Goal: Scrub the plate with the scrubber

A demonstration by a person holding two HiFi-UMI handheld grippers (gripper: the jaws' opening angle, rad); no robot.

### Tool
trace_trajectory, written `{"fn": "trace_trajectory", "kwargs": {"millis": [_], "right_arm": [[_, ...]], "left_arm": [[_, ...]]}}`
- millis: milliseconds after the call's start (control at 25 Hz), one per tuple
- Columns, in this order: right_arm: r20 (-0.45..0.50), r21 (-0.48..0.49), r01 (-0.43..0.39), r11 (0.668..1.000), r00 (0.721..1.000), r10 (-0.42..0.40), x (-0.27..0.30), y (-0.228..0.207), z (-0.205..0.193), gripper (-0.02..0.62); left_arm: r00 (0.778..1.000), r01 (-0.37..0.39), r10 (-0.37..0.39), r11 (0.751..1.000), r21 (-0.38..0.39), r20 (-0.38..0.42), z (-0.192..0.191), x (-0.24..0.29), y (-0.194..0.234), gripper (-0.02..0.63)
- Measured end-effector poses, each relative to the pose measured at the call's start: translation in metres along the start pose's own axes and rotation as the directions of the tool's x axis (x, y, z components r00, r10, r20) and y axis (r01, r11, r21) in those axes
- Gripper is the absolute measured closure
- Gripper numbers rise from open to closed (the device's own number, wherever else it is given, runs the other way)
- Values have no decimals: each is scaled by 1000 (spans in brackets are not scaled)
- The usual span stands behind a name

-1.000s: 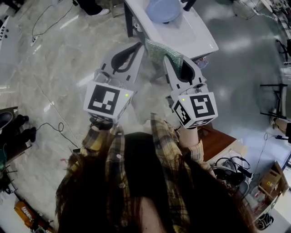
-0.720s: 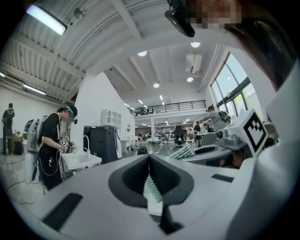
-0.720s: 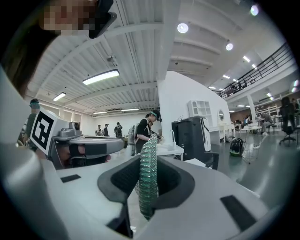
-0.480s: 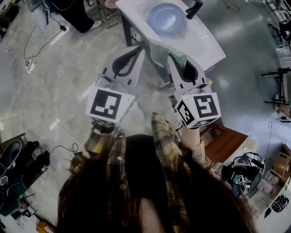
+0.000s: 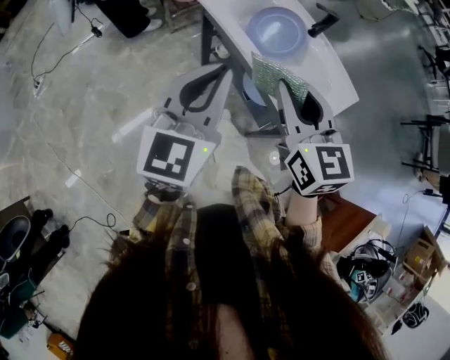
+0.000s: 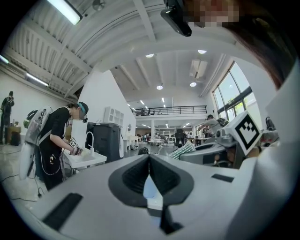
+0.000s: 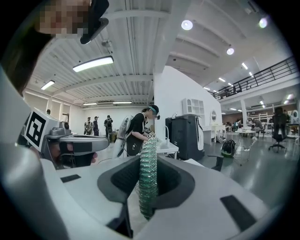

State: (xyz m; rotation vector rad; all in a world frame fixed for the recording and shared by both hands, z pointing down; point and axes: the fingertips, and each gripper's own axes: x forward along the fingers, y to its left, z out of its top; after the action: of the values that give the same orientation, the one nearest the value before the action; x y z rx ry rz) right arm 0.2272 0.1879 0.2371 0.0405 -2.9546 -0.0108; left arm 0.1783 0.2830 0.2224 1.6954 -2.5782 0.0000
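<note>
My left gripper [image 5: 226, 69] is shut on the rim of a pale blue plate [image 5: 252, 90], which shows edge-on between its pads in the left gripper view [image 6: 151, 190]. My right gripper [image 5: 285, 84] is shut on a green mesh scrubber [image 5: 275, 76], standing upright between its jaws [image 7: 149, 178]. Both grippers point level, side by side, toward a white sink [image 5: 330, 70] just ahead. A second blue dish [image 5: 276, 31] lies in that basin beside a black faucet [image 5: 323, 20]. The scrubber and the held plate are close together but apart.
The sink stands on dark legs on a shiny grey floor. Cables [image 5: 67, 39] trail at the left. A brown cabinet [image 5: 348, 218] and boxes sit at the right. Another person [image 6: 56, 136] works at a separate sink far off.
Both grippers have moved toward the sink together, keeping their holds. The sink and blue dish have shifted rightward and nearer in the head view.
</note>
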Motion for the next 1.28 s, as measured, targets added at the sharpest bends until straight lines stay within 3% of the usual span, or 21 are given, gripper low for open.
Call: {"fn": "trace_trajectory", "kwargs": {"millis": [320,640,960,1280], "right_arm": [[19,7,-30,1000,999,30,63,-18,2,502],[43,33,-33,999,999,32,146,-78,13,502],[26,66,31,997,999,-33,221,-144,35,502],[1,86,126,988,992,-127,242,-197,32,502]], "left_arm": [[999,-49,48,999,17,7,-1,38,54,592],[999,-33,34,998,57,-11,4,128,100,592],[998,59,-57,996,64,-29,23,236,143,592],[987,157,-155,985,72,-36,29,304,144,592]]}}
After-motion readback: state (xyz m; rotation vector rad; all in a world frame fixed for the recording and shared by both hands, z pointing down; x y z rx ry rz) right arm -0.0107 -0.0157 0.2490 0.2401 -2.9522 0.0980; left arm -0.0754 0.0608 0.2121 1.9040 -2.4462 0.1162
